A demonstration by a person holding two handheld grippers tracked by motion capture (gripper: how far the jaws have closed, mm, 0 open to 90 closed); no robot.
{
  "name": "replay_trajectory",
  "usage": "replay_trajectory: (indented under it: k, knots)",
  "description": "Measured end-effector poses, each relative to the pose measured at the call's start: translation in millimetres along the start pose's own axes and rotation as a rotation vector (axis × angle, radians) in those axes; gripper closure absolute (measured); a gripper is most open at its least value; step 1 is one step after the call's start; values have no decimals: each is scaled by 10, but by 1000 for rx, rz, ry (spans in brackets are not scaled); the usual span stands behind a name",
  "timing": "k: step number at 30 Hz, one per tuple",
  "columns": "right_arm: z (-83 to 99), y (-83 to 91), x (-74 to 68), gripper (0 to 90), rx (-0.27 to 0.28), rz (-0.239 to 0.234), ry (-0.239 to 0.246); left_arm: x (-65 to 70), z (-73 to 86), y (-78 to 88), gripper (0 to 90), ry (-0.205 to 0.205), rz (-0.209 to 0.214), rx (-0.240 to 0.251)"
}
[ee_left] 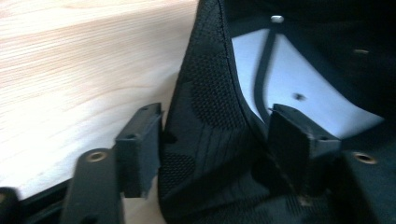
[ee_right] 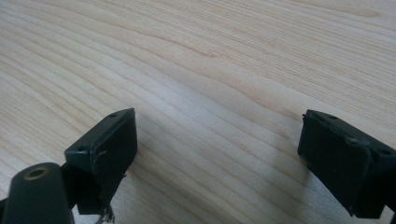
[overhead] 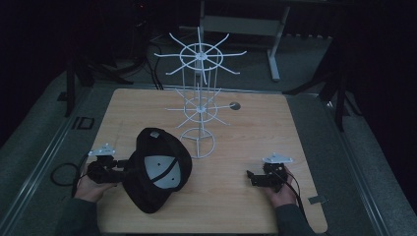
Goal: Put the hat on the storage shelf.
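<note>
A black cap lies on the wooden table at the front left, its inside with a pale lining turned up. My left gripper is at the cap's left rim. In the left gripper view the cap's woven side wall fills the gap between the two jaws and touches both pads, so the left gripper is shut on it. My right gripper rests at the front right of the table. In the right gripper view it stands open over bare wood.
A white wire rack with two tiers of radiating hooks stands on a ring base just behind the cap, at the table's middle. A small dark round hole sits farther back. Dark floor and stand legs surround the table.
</note>
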State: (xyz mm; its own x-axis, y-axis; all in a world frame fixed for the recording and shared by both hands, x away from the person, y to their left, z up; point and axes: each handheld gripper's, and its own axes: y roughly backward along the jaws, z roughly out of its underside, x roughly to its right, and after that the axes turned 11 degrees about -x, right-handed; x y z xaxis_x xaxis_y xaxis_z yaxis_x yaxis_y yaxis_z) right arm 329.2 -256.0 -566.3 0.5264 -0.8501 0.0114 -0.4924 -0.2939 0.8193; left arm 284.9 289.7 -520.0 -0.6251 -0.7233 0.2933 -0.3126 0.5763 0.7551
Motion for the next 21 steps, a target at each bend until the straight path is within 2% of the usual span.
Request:
replay_trajectory:
  k: [2,4,6,9,13,17,19,21]
  knots:
    - [0,0,0,116,0,0,0,53,13,51,441,-26,16,16]
    - [0,0,0,117,0,0,0,76,3,57,414,-33,12,20]
    - [0,0,0,116,0,0,0,83,-14,22,377,-39,18,10]
    - [0,0,0,116,0,0,0,96,-28,-39,381,-52,38,-14]
    - [0,0,0,116,0,0,0,139,-32,-89,441,-78,77,-54]
    - [0,0,0,116,0,0,0,206,-47,-124,573,-124,138,-97]
    - [0,0,0,117,0,0,0,243,-56,-150,598,-138,126,-112]
    - [0,0,0,116,0,0,0,240,-53,-150,613,-128,119,-108]
